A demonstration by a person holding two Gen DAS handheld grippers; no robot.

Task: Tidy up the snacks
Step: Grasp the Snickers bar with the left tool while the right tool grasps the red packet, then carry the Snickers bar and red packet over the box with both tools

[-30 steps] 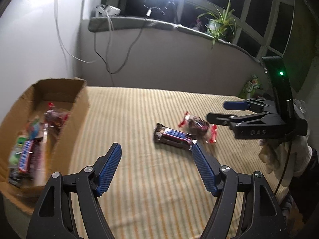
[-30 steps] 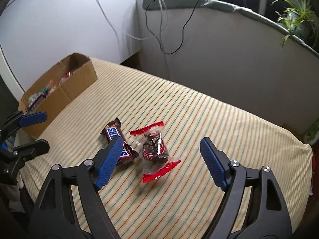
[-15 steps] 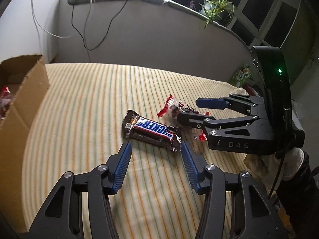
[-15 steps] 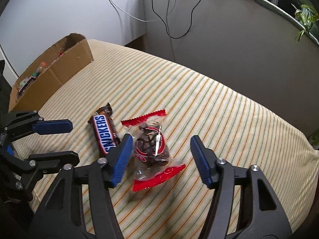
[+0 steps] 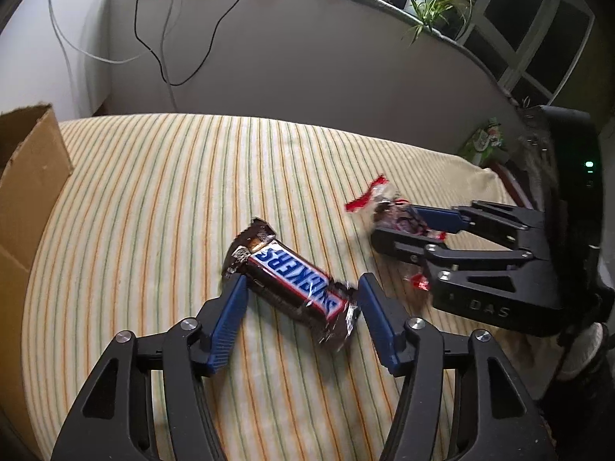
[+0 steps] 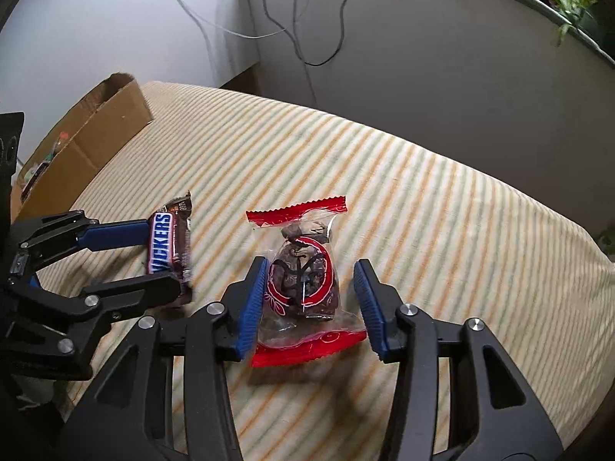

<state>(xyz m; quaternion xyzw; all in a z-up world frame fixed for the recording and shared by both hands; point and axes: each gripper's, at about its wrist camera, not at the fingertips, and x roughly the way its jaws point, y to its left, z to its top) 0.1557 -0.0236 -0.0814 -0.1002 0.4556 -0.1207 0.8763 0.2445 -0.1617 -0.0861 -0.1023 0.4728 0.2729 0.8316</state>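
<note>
A Snickers bar lies on the striped cloth, between the open fingers of my left gripper; the bar sits at a slant across the gap. It also shows in the right wrist view, with the left gripper around it. A clear candy packet with red ends lies between the open fingers of my right gripper. In the left wrist view the packet is partly hidden by the right gripper. Neither gripper has closed on its snack.
A cardboard box with several snacks inside stands at the table's left end; its wall shows in the left wrist view. The striped tablecloth covers the table. A grey wall with hanging cables and a potted plant are behind.
Both grippers have moved forward and down. The Snickers bar now lies between the left fingers and the candy packet between the right fingers. Both finger gaps have narrowed.
</note>
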